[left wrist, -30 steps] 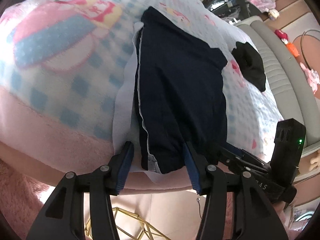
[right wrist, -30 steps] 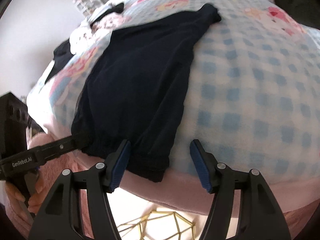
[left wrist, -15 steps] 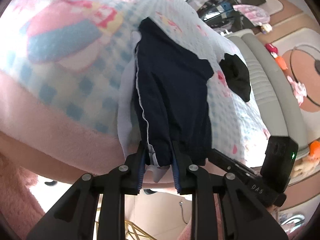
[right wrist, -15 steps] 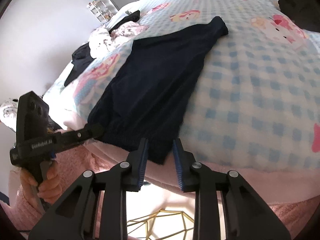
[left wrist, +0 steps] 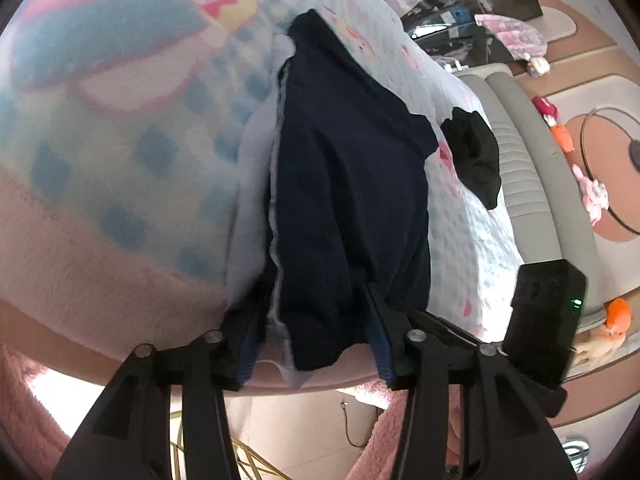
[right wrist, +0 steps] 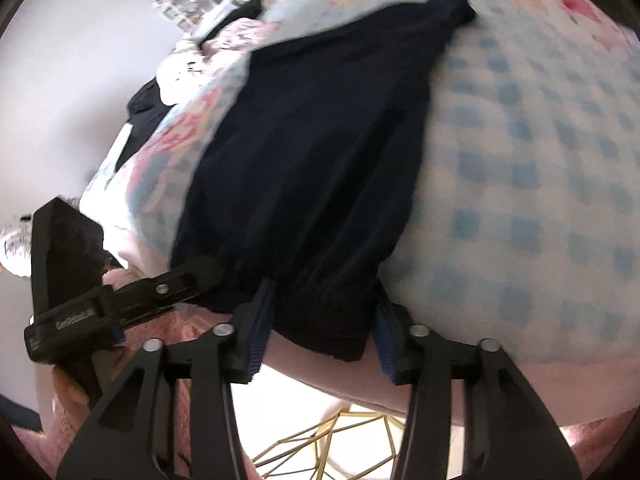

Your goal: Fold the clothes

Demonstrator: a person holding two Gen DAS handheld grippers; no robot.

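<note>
A dark navy garment with a white lining edge (left wrist: 344,200) lies lengthwise on the bed, its elastic hem hanging over the near edge. My left gripper (left wrist: 316,340) is open, its fingers either side of the hem's left corner. My right gripper (right wrist: 320,340) is open too, its fingers straddling the hem's right corner (right wrist: 328,320). The left gripper also shows in the right wrist view (right wrist: 120,300), at the garment's left corner. The right gripper's body shows in the left wrist view (left wrist: 540,320).
The bed has a blue-check cartoon blanket (right wrist: 520,200) with a pink fleece border (left wrist: 100,280). A black garment (left wrist: 476,160) lies further right on the bed. More clothes are piled at the far end (right wrist: 200,52). A gold wire frame (right wrist: 340,448) stands on the floor below.
Both grippers were open a second ago, narrowed on the hem half a second ago, and are wide open again now. The view is closer to the garment and blurred.
</note>
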